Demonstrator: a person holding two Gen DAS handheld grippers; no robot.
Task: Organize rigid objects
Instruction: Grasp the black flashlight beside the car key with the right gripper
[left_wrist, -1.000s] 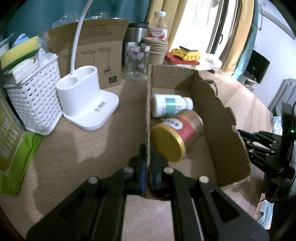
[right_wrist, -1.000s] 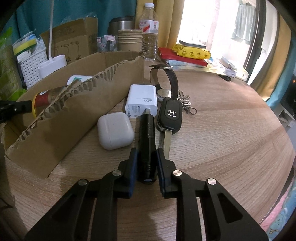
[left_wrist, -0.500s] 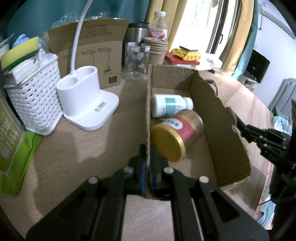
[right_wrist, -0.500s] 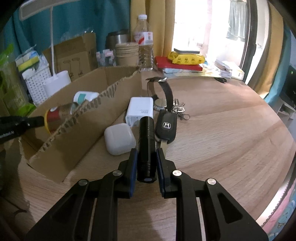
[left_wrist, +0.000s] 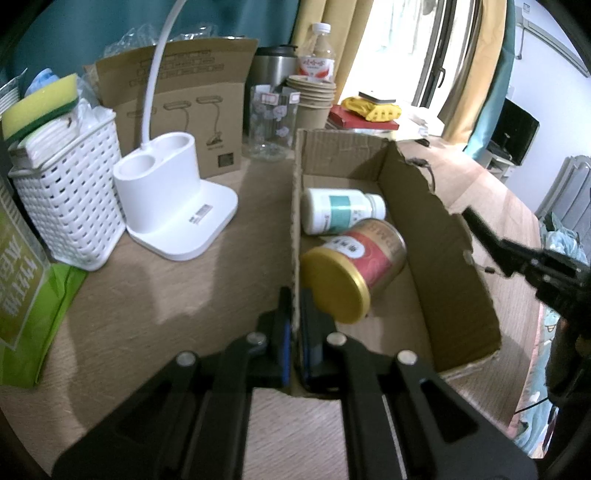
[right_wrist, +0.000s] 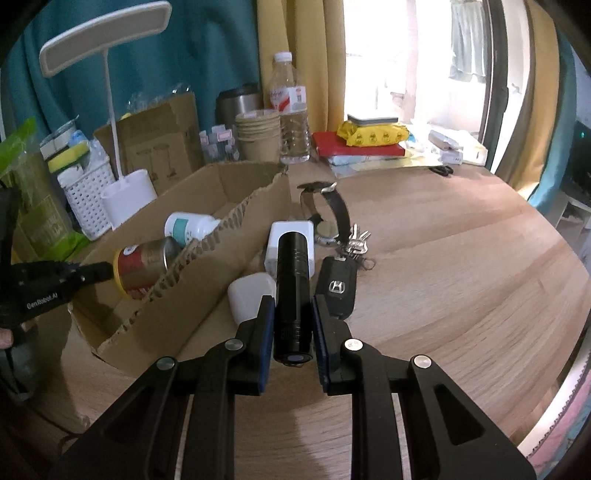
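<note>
My right gripper (right_wrist: 293, 306) is shut on a black flashlight (right_wrist: 293, 291), held above the wooden table. Below it lie a white earbud case (right_wrist: 248, 297), a white charger (right_wrist: 275, 238), a car key (right_wrist: 337, 286) with a key bunch, and a watch (right_wrist: 334, 206). An open cardboard box (left_wrist: 436, 236) (right_wrist: 207, 273) holds a red tin with a gold lid (left_wrist: 351, 269) (right_wrist: 142, 266) and a white pill bottle (left_wrist: 340, 210) (right_wrist: 186, 227), both lying down. My left gripper (left_wrist: 295, 295) is shut on the box's left wall near its front corner. The right gripper (left_wrist: 476, 221) also shows beyond the box's right wall.
Left of the box stand a white lamp base (left_wrist: 173, 206), a white basket (left_wrist: 66, 199) with sponges and a green packet (left_wrist: 22, 295). Behind are a lamp carton (left_wrist: 177, 107), a glass (left_wrist: 269, 125), paper cups (right_wrist: 258, 134), a water bottle (right_wrist: 291, 110), and red and yellow items (right_wrist: 369, 142).
My right gripper has risen with the flashlight off the table; the items beneath now look farther away. The left gripper and the box have stayed put.
</note>
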